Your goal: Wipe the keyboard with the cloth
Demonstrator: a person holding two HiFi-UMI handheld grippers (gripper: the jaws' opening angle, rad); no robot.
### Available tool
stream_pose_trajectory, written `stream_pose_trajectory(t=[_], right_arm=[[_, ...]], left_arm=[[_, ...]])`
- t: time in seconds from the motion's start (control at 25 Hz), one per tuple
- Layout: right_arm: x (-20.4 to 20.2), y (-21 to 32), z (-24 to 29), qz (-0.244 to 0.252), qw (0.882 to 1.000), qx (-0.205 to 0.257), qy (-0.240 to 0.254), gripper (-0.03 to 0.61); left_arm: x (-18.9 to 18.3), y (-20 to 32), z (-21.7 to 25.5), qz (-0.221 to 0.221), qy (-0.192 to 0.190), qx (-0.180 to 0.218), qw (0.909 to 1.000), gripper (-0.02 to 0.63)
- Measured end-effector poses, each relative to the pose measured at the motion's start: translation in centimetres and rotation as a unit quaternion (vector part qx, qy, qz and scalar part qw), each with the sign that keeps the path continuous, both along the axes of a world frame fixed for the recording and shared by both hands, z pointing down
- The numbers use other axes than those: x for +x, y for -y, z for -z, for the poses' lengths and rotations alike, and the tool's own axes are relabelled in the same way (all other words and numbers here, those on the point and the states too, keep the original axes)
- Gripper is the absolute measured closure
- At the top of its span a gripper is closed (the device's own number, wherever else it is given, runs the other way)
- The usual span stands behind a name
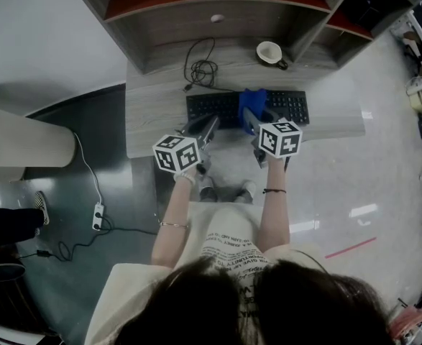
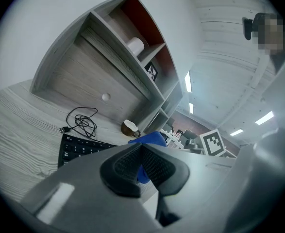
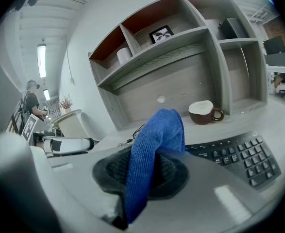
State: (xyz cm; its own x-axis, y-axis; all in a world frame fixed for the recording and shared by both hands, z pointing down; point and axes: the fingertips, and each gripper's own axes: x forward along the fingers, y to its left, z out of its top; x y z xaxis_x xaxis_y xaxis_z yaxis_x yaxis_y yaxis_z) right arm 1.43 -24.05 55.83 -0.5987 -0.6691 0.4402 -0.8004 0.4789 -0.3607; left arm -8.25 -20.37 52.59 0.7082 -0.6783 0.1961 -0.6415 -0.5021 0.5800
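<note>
1. Up near the top middle of the head view, the black keyboard [image 1: 288, 106] lay on the grey desk [image 1: 153, 121], just in front of the shelf unit [image 1: 160, 20].
2. The right gripper [image 1: 252, 119] was clamped on the blue cloth [image 1: 252, 99]. The right gripper view showed the fabric pinched between the pads and sticking up past the tips in a fold.
3. That cloth sat over the middle of the keyboard. Whether it actually touched the keys couldn't be made out.
4. The left gripper [image 1: 209, 126] had its jaws squeezed together with nothing in them. It hung over the keyboard's left part, just beside the right one.
5. Further back on the desk sat a brown cup [image 1: 270, 52] at the right and a coiled black cable [image 1: 202, 69] toward the middle.
</note>
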Motion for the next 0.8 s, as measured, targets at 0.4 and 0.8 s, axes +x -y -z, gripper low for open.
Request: stream_pose_trajectory(t=[0.4,0.8], right_arm=[[-2.1,-0.1,-0.1,0.001,1.0,0.001,0.0,0.52],[-3.9,-0.2,-0.2,0.003,1.0,0.002,0.003,0.52]], left_arm=[[-1.8,-0.3,-0.2,0.0,0.002,0.0,1.0,0.626],[-3.6,-0.4,-0.3,0.0,0.005,0.0,1.0,0.626]])
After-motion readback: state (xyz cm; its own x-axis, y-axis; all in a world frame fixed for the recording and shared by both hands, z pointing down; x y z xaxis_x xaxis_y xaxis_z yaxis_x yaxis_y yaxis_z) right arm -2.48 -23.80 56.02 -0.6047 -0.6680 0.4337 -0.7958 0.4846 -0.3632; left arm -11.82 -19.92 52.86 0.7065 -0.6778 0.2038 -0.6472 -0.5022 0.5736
